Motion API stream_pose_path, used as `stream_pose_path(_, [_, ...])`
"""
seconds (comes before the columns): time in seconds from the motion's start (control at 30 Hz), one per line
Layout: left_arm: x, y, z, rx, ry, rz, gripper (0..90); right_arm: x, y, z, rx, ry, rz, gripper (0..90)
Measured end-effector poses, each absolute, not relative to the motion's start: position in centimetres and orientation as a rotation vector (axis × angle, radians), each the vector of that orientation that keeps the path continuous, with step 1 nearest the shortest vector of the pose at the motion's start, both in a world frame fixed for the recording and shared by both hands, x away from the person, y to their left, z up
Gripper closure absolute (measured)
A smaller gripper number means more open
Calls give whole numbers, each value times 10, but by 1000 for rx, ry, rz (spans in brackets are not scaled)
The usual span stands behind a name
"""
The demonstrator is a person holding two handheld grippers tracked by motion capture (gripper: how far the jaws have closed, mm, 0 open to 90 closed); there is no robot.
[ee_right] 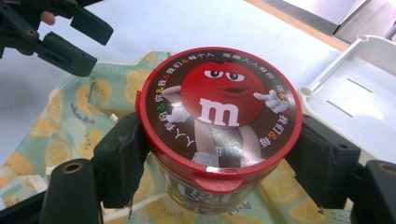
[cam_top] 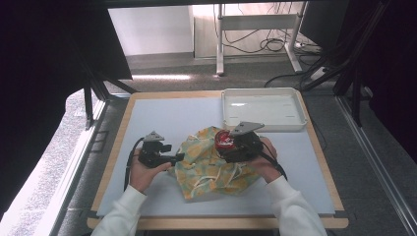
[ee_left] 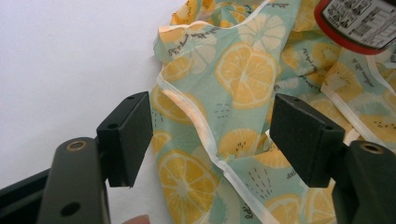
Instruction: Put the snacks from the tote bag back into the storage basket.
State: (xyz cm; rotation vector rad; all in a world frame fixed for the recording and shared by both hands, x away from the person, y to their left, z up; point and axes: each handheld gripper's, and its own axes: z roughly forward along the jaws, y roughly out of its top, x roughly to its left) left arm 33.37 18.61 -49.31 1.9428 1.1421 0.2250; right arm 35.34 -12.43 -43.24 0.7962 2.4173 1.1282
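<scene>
Your right gripper (ee_right: 219,158) clamps the tub (ee_right: 219,126) by its sides, upright over the bag (cam_top: 216,164), lid up. The tub is round and red, its brown lid showing a red candy face and a white "m". Your left gripper (ee_left: 210,140) gapes wide at the bag's left edge

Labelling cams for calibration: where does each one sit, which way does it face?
High view: above the person's side, facing forward and down on the table; forearms, hands, both grippers.
Left gripper view: rides the left gripper, along open jaws at the bag.
Right gripper view: rides the right gripper, jaws shut on the tub; tray behind.
All three share the bag and tub.
</scene>
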Motion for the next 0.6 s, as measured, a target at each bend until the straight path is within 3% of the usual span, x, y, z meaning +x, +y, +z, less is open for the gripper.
stream_pose_path(0.6, [334, 185, -495, 1946, 1144, 217, 300, 358, -139, -419, 844, 2371, 1184, 252])
